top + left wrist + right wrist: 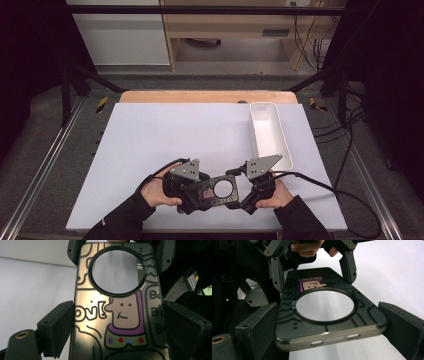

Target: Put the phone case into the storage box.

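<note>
**Phone case held between both tongs**

The white worktop (pixel 150 145) carries a white tray (pixel 270 135) at its far right. Near the front edge, well short of the tray, the left tongs (pixel 192 192) and right tongs (pixel 245 192) each clamp one end of a dark cartoon-printed phone case (pixel 218 192).

The phone case (pixel 117 315) bears hand-drawn black letters reading roughly "ovE" beside a cartoon figure, the letters "Bo" repeated down its edge, and tiny print on the camera ring (pixel 144 266), too small to read.
</note>
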{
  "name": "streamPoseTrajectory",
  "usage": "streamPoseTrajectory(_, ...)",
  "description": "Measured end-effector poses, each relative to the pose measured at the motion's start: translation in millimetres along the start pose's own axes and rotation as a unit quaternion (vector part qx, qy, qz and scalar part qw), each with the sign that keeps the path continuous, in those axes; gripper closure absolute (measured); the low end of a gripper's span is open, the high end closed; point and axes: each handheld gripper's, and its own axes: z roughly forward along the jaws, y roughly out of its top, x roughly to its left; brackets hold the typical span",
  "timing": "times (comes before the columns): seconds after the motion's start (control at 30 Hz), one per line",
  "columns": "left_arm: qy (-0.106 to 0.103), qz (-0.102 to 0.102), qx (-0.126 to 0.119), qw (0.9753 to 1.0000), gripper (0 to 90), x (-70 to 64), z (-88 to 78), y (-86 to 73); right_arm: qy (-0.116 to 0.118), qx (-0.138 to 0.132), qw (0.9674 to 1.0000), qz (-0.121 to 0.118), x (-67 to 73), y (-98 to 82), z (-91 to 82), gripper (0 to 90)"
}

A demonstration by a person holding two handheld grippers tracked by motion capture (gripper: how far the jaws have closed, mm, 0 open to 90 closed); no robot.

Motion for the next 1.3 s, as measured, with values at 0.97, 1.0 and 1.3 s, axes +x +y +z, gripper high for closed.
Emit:
streamPoseTrajectory(0.97,-0.005,0.008,-0.002,1.0,11.7,-0.2,4.8,-1.4,0.019,-0.005,0.9998,-0.007,-0.6,-1.4,2.7,10.1)
streamPoseTrajectory(1.0,-0.005,0.009,-0.002,0.9999,11.7,-0.1,5.2,-1.6,0.02,-0.004,0.9998,-0.007,-0.7,-1.3,2.6,10.3)
streamPoseTrajectory(1.3,-0.006,0.012,0.002,0.9999,11.6,0.2,6.6,-2.3,0.026,0.0,0.9996,-0.004,-1.4,-1.0,2.2,11.4)
